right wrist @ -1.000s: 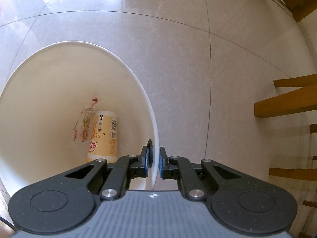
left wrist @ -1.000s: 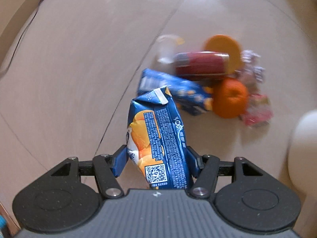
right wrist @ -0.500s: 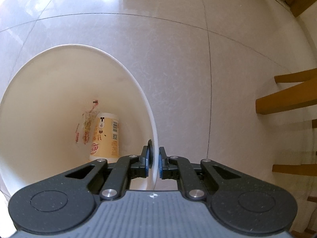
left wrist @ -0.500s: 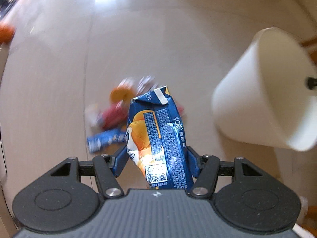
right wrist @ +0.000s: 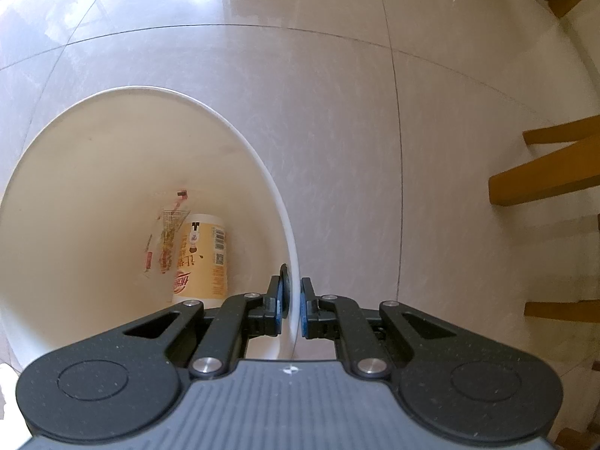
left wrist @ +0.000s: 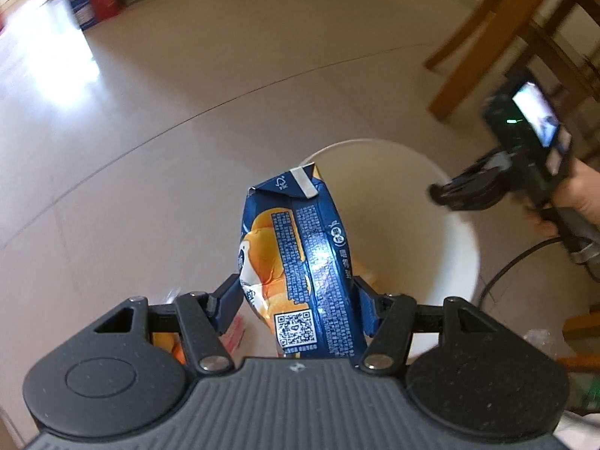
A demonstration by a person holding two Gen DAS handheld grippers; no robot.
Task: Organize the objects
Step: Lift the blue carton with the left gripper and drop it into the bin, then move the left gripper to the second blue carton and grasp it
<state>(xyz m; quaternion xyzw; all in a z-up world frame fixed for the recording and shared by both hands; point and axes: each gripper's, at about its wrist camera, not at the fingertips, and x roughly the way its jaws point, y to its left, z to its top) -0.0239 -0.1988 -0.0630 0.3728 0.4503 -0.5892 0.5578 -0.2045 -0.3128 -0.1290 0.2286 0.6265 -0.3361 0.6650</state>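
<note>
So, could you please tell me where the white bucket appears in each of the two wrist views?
Left wrist: the white bucket sits centre-right, behind the blue carton.
Right wrist: the bucket fills the lower left, the right tool clamping its rim.
Shared landmark: the wooden chair legs at right.

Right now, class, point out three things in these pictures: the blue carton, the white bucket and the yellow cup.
blue carton [left wrist: 311, 262]: left wrist view, on its printed side panel.
white bucket [right wrist: 262, 172]: right wrist view, on its rim, far right side.
yellow cup [right wrist: 202, 258]: right wrist view, on its label, inside the bucket.
</note>
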